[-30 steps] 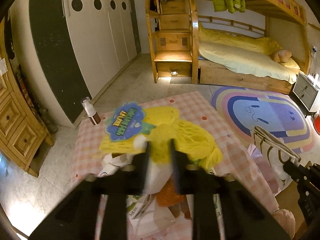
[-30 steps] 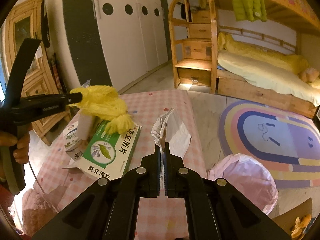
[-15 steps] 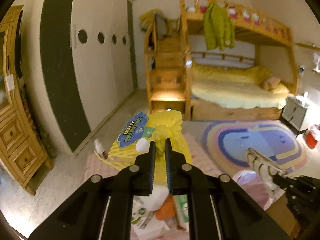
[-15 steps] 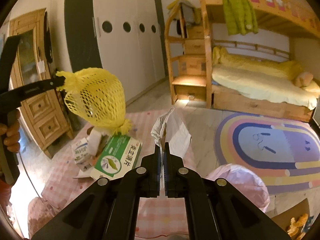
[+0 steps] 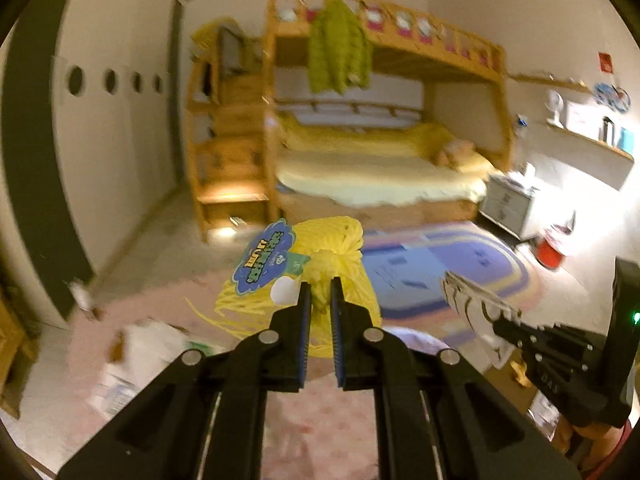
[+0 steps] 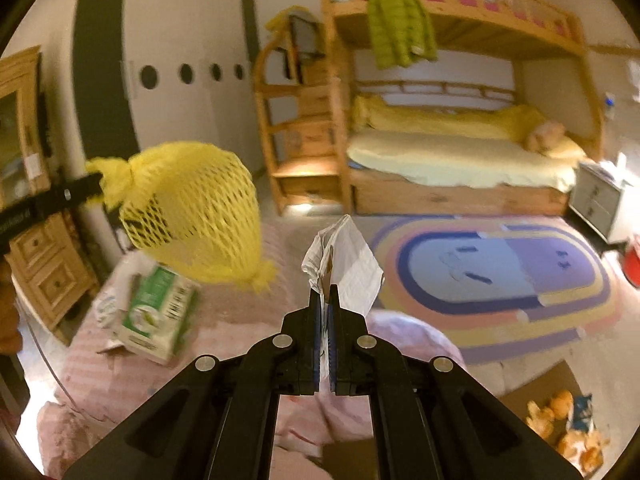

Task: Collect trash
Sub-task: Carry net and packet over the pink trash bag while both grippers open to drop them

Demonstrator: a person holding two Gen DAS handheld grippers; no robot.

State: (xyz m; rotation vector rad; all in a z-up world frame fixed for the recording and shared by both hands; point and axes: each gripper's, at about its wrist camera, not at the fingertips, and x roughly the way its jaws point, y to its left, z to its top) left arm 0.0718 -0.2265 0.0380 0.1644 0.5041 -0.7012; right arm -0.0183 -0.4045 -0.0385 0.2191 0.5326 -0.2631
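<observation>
- Left wrist view: the left claw (image 5: 320, 294) grips the knotted end of the yellow net bag (image 5: 320, 268), holding it in the air above the pink checked surface (image 5: 312, 436).
- The right claw (image 6: 324, 300) is clamped on a crumpled white wrapper (image 6: 348, 264), also above the surface.
- A green-and-white box (image 6: 156, 316) lies on the surface beneath the net bag.

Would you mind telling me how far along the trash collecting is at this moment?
Nothing shows as binned yet. In hand: the left gripper clamps the yellow net bag, lifted clear of the table; the right gripper pinches a crumpled white wrapper. Left: the green-and-white carton and white packaging on the pink checked tablecloth.
</observation>
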